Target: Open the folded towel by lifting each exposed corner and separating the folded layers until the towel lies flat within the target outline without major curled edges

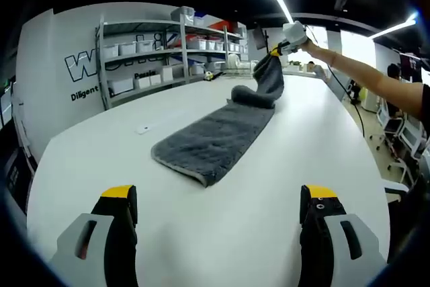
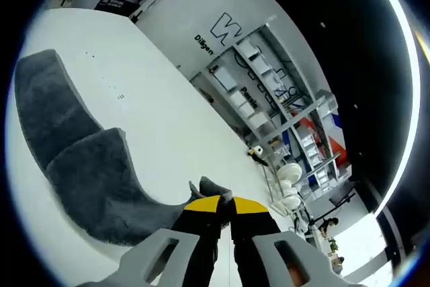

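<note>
A dark grey towel (image 1: 218, 136) lies as a long strip on the white table (image 1: 134, 173), its near end flat. Its far end is lifted and curls over. My right gripper (image 1: 277, 50), held by an outstretched arm, is shut on that far corner and holds it above the table. In the right gripper view the yellow-tipped jaws are closed on the towel corner (image 2: 209, 189), and the rest of the towel (image 2: 80, 159) trails down to the left. My left gripper (image 1: 218, 199) hovers open over the table's near edge, short of the towel, with nothing between its jaws.
A small white strip (image 1: 153, 126) lies on the table left of the towel. Metal shelves with white bins (image 1: 161, 52) stand along the far wall. Office chairs (image 1: 403, 139) sit at the right past the table edge.
</note>
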A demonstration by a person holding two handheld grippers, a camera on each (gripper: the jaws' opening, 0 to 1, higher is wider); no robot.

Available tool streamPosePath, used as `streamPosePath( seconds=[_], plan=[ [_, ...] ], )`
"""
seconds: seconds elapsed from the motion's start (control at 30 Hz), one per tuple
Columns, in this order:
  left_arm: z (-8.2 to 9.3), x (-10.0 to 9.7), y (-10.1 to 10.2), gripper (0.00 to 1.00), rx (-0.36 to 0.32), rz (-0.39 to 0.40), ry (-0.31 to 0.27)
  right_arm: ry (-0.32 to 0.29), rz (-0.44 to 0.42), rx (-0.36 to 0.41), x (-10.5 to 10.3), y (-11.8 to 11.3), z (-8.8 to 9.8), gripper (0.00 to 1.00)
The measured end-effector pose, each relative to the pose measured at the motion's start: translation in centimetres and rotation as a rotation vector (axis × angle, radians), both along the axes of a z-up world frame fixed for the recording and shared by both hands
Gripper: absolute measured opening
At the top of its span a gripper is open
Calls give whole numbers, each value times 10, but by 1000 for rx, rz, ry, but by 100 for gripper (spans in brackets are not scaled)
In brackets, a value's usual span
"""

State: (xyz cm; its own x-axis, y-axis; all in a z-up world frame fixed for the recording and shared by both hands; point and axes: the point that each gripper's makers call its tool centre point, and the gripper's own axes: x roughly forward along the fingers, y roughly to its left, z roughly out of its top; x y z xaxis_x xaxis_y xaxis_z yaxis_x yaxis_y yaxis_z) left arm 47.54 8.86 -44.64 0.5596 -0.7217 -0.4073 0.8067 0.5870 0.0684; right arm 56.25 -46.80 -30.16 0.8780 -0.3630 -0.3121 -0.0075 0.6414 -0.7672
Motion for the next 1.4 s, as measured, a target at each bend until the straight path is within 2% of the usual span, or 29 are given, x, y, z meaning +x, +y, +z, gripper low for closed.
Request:
streamPosePath(
  seconds=[0.23, 0.5, 0.73, 0.83, 1.13, 1.23, 1.4],
  plan=[
    [-4, -1, 2, 100, 15, 8, 5, -12, -59, -46, 5, -33, -5, 1],
    [-7, 0, 5, 100, 31, 24, 11, -23, -77, -76, 17, -56, -12, 1],
    [-6, 0, 5, 100, 24, 22, 12, -40, -132, -45, 18, -86, -24, 1],
    [-5, 0, 6, 100, 35, 22, 5, -29, -148, -52, 18, -100, -36, 1],
    [-2, -4, 2, 100, 49, 18, -14, -4, -207, 5, 12, -138, -73, 2],
    [-1, -4, 2, 100, 32, 19, -10, 24, -238, 43, 6, -155, -93, 2],
    [-5, -3, 3, 100, 49, 31, -5, 58, -285, 70, -5, -174, -127, 2]
  ],
)
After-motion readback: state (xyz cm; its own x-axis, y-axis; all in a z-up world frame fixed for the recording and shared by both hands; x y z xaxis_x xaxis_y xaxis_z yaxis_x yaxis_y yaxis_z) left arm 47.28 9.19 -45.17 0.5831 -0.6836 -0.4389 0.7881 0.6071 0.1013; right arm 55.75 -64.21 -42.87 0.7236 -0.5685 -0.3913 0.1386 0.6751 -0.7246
